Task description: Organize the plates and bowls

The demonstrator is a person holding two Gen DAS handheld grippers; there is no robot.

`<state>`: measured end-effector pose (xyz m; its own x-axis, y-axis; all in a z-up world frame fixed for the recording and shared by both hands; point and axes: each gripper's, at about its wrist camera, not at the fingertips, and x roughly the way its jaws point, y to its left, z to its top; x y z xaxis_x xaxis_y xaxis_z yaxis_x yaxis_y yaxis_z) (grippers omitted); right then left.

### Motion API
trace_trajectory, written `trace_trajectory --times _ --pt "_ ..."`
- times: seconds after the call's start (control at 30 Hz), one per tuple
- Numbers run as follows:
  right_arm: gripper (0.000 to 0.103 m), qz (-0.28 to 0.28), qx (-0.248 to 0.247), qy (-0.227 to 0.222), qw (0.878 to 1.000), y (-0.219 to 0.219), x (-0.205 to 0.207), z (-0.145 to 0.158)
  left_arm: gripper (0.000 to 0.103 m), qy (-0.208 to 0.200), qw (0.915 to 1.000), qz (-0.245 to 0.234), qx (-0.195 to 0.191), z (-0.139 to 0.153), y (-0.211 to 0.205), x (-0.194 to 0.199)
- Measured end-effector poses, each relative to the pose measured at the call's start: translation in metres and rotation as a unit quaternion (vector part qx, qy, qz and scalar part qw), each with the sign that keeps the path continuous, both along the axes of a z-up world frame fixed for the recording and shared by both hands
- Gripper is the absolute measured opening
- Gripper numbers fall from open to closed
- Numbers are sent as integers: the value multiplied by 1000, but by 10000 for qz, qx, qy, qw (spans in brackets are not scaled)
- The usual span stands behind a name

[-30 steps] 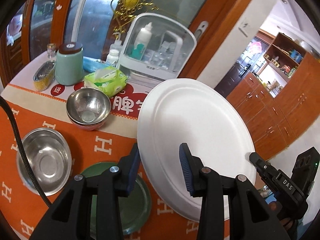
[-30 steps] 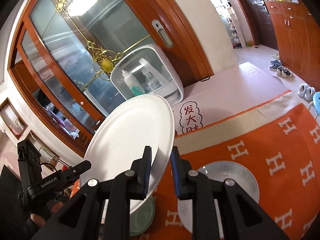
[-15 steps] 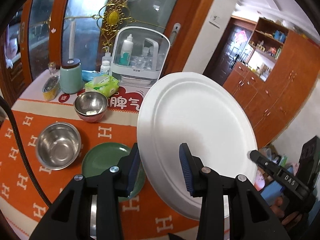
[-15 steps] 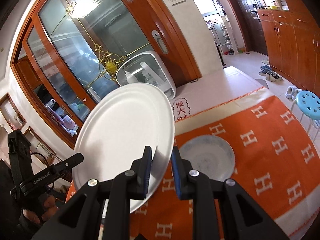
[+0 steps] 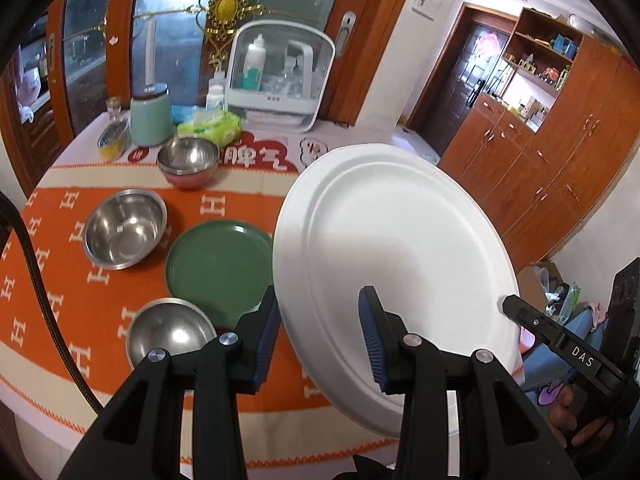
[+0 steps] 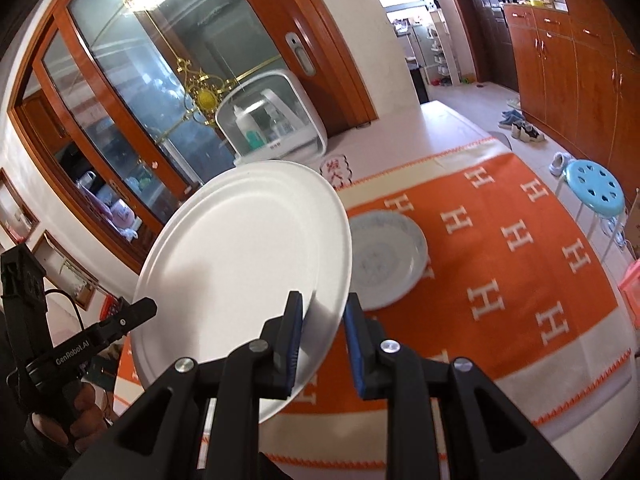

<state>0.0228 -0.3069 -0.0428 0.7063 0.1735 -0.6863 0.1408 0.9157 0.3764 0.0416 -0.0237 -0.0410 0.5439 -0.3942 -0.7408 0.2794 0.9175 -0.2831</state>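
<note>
A large white plate (image 5: 400, 248) hangs tilted above the table's near edge, held from two sides. My left gripper (image 5: 318, 312) is shut on its lower left rim. At the opposite rim (image 6: 248, 264) my right gripper (image 6: 322, 308) is shut too. On the orange cloth lie a green plate (image 5: 218, 268), a steel bowl (image 5: 124, 232), a second steel bowl (image 5: 170, 332) nearer me, and stacked steel bowls (image 5: 188, 160) further back. A pale patterned plate (image 6: 384, 256) lies to the right of the white plate.
At the table's back stand a mint canister (image 5: 150, 120), a green tissue pack (image 5: 210, 126) and a white organiser box (image 5: 280, 80). A blue stool (image 6: 594, 190) stands by the table's right side. Wooden cabinets (image 5: 560, 160) line the right wall. A person's hand (image 6: 80, 412) grips the left tool.
Both grippers have carried the white plate back from the far side toward the table's near edge. More of the cloth shows now, and the nearer steel bowl has come into view.
</note>
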Motion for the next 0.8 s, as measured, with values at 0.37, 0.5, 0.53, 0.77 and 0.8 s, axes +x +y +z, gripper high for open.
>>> trace_trajectory --times 0.37,0.5,0.53,0.77,0.8 --pt "23 123 -12 825 9965 -5 -7 -48 37 729 9965 56 397 -51 -14 -7" --pt "24 188 1 1157 9931 -7 -7 -68 37 992 9935 83 551 -71 -19 -9" --pt "24 172 11 1215 9924 -7 -7 -73 37 1055 9927 89 584 -76 -20 -9" --pt "25 279 -31 1774 9837 -9 -4 -104 37 1431 9861 202 824 -105 -28 -11" --pt "26 297 -27 1861 9821 -9 -4 -110 37 1465 9855 230 820 -107 -29 -11"
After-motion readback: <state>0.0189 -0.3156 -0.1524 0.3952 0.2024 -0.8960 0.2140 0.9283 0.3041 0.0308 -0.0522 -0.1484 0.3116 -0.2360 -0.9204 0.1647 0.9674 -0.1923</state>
